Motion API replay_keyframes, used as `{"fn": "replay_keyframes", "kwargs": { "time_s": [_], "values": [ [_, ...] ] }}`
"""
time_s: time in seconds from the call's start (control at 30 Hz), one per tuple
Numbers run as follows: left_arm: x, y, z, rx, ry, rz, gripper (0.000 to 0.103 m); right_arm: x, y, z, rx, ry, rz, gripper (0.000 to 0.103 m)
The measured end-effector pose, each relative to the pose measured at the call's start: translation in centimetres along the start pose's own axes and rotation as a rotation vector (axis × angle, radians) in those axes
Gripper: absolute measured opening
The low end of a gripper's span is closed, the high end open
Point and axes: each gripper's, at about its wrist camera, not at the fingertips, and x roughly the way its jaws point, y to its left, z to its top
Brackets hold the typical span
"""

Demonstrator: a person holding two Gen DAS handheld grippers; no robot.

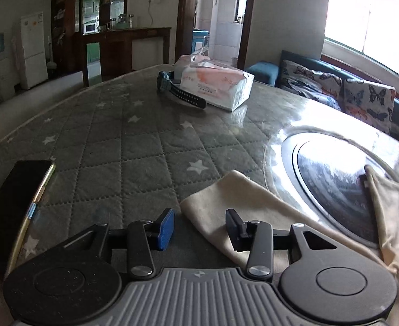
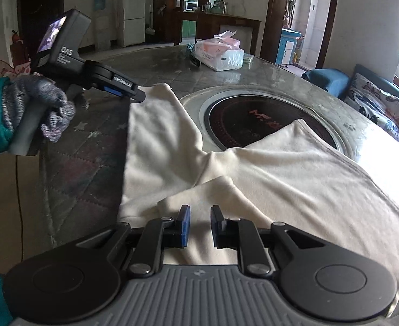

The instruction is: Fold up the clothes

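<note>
A cream long-sleeved garment (image 2: 294, 168) lies spread on the round table, partly over the hob. In the left wrist view one sleeve end (image 1: 226, 195) reaches in from the right. My left gripper (image 1: 200, 228) hovers over that sleeve end, open, with the cloth's edge under the gap and nothing pinched. In the right wrist view the left gripper (image 2: 141, 96) shows at the garment's far left corner, held by a gloved hand (image 2: 41, 108). My right gripper (image 2: 200, 225) stands low over a folded-over flap near the hem. Its jaws are a narrow gap apart, and cloth shows below them.
A grey quilted cover with stars (image 1: 145, 146) covers the table. A dark phone (image 1: 17, 203) lies at the near left. A tissue pack (image 1: 218, 84) and a wristwatch (image 1: 177, 89) sit at the far side. The round hob (image 1: 335, 179) is on the right, with a sofa (image 1: 362, 95) behind it.
</note>
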Motion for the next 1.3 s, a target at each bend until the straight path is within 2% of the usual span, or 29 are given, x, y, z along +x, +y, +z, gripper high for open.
{"fn": "replay_keyframes", "kwargs": {
  "time_s": [0.1,0.17,0.23,0.37,0.43,0.7,0.83,1.03,1.3],
  "values": [
    [0.2,0.2,0.1,-0.011,-0.008,-0.004,0.03,-1.0,-0.1,-0.1,0.008,-0.019,-0.01,0.016],
    [0.3,0.4,0.1,-0.015,-0.014,-0.006,0.012,-1.6,-0.3,-0.1,0.014,-0.031,-0.02,0.016],
    [0.1,0.8,0.1,-0.045,-0.017,-0.024,0.006,-2.5,-0.7,-0.2,0.029,-0.047,-0.036,0.016],
    [-2.1,0.1,0.4,-0.056,-0.071,-0.076,0.005,-4.0,-1.5,-1.0,0.066,-0.059,-0.074,0.016],
    [-4.0,-1.1,0.7,-0.045,-0.106,-0.13,0.005,-4.6,-2.1,-1.7,0.092,-0.058,-0.096,0.016],
    [-12.3,-9.1,0.4,0.081,-0.203,-0.477,0.005,-7.5,-4.8,-4.8,0.21,-0.071,-0.191,0.016],
    [-14.4,-13.4,-1.0,0.155,-0.183,-0.625,0.005,-9.2,-5.9,-6.4,0.261,-0.09,-0.236,0.016],
    [-15.2,-19.5,-4.3,0.249,-0.121,-0.775,0.005,-11.8,-7.6,-8.9,0.357,-0.114,-0.299,0.016],
    [-13.7,-23.9,-9.0,0.375,-0.007,-0.842,0.008,-13.7,-8.9,-10.8,0.432,-0.12,-0.335,0.016]
  ]
}}
